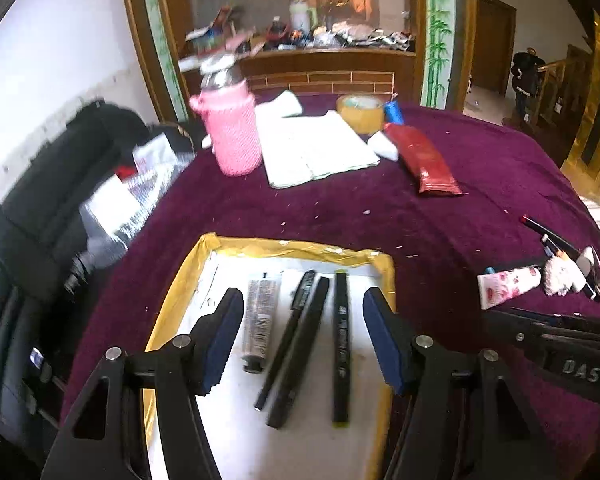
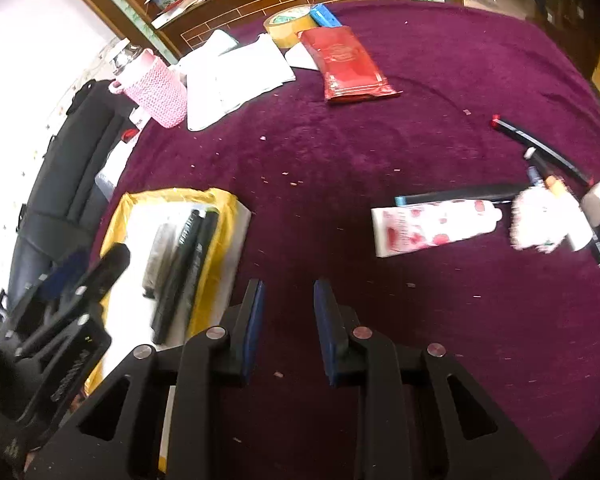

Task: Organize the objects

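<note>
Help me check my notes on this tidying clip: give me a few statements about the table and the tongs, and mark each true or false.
1. The yellow-edged box holds a grey tube and three dark pens. True.
2. The left tongs are clamped on a pen. False: they stand open above the box, holding nothing.
3. The floral tube lies in the box. False: it lies on the purple cloth, well to the right of the box.
4. The right tongs hold nothing. True.
5. The pink knitted bottle stands upright near the table's far left edge. True.
</note>
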`<state>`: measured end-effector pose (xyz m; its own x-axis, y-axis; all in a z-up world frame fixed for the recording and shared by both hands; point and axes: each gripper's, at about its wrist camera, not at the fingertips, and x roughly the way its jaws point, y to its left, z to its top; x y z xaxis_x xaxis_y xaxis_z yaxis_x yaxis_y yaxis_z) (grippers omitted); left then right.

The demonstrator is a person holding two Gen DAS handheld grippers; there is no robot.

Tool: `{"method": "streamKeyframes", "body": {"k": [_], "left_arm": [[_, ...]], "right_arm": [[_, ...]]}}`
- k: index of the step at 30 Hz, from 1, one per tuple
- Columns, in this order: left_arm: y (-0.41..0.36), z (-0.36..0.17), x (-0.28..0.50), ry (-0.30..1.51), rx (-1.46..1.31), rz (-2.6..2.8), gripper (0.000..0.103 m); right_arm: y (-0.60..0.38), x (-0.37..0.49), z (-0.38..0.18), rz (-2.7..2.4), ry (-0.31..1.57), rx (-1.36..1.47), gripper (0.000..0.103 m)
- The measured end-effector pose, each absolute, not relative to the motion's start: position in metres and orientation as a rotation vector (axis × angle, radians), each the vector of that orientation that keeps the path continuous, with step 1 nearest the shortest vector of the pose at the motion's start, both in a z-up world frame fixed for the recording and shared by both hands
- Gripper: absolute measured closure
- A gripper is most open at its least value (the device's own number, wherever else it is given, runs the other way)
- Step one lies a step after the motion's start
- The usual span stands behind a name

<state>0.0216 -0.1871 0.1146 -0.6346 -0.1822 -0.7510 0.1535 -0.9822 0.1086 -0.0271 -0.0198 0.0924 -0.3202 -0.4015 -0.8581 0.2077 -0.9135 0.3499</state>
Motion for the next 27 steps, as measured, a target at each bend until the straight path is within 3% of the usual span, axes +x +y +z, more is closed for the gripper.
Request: {"method": "streamKeyframes", "body": {"k": [21, 27], "left_arm": [[-0.078, 0.110, 0.033, -0.112, 1.300, -2.682, 0.047], [-0.069, 0.092, 0.018, -0.013, 1.402, -2.718, 0.047]], "right_arm": [[0.085, -0.016, 0.084, -2.275, -0.283, 1.597, 0.080], [0.121, -0.016, 0.083, -2.354, -0.297, 1.577, 0.080]]}}
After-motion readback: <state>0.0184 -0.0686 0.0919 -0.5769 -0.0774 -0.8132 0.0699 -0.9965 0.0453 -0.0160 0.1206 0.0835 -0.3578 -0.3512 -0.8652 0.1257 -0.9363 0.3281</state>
